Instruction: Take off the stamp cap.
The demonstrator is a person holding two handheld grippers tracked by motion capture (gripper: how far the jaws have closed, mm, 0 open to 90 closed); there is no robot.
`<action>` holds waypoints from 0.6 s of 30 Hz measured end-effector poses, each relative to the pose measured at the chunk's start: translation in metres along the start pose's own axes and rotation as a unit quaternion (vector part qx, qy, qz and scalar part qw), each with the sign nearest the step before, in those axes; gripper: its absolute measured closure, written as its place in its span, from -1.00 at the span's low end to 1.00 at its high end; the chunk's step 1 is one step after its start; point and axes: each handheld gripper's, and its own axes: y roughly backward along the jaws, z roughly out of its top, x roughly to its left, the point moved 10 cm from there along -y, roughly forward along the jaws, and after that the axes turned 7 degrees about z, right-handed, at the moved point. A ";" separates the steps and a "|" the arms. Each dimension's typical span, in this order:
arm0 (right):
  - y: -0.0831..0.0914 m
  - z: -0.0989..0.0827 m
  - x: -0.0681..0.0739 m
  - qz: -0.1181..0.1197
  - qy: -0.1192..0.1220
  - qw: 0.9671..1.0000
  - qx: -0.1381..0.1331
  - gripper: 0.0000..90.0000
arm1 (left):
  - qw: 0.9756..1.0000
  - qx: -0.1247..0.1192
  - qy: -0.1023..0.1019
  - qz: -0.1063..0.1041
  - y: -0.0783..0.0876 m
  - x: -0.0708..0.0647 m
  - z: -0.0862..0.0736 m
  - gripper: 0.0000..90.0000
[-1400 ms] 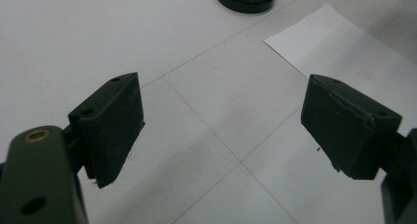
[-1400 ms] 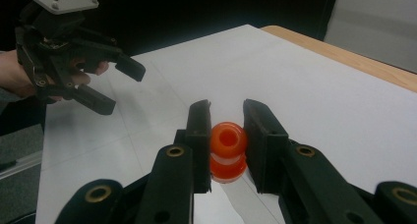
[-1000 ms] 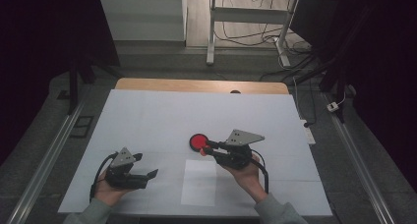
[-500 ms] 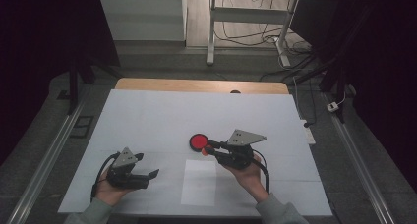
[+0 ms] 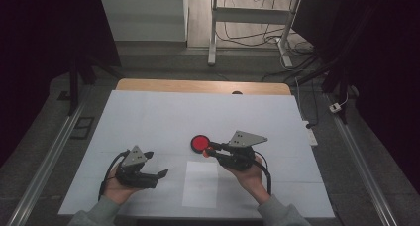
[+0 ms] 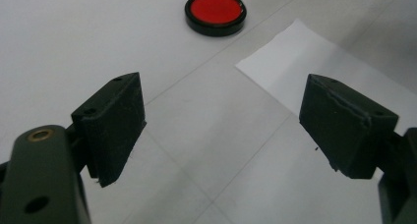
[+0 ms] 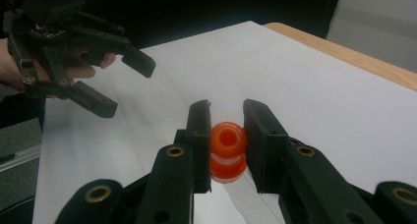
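The right gripper (image 7: 226, 121) has its jaws clenched on an orange spool-shaped piece (image 7: 226, 150). The left gripper (image 6: 221, 130) has its jaws released; a red disc (image 6: 215, 11) lies on the desk (image 6: 64, 42) ahead of them.

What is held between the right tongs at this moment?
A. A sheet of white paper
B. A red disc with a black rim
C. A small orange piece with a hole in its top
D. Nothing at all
C: in the right gripper view the right tongs are closed on the small orange piece, while the red disc lies apart on the table and the paper sheet stays flat.
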 end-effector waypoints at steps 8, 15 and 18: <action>0.000 0.000 -0.001 -0.002 -0.001 1.000 -0.002 0.62 | 1.000 -0.006 -0.028 -0.004 -0.007 -0.013 0.017 -0.58; 0.000 0.000 -0.001 -0.002 -0.002 1.000 -0.002 0.62 | 0.999 -0.010 -0.041 -0.013 -0.010 -0.023 0.026 -0.57; 0.000 0.000 -0.001 -0.002 -0.001 1.000 -0.001 0.62 | 0.999 -0.009 -0.042 -0.015 -0.012 -0.025 0.028 -0.57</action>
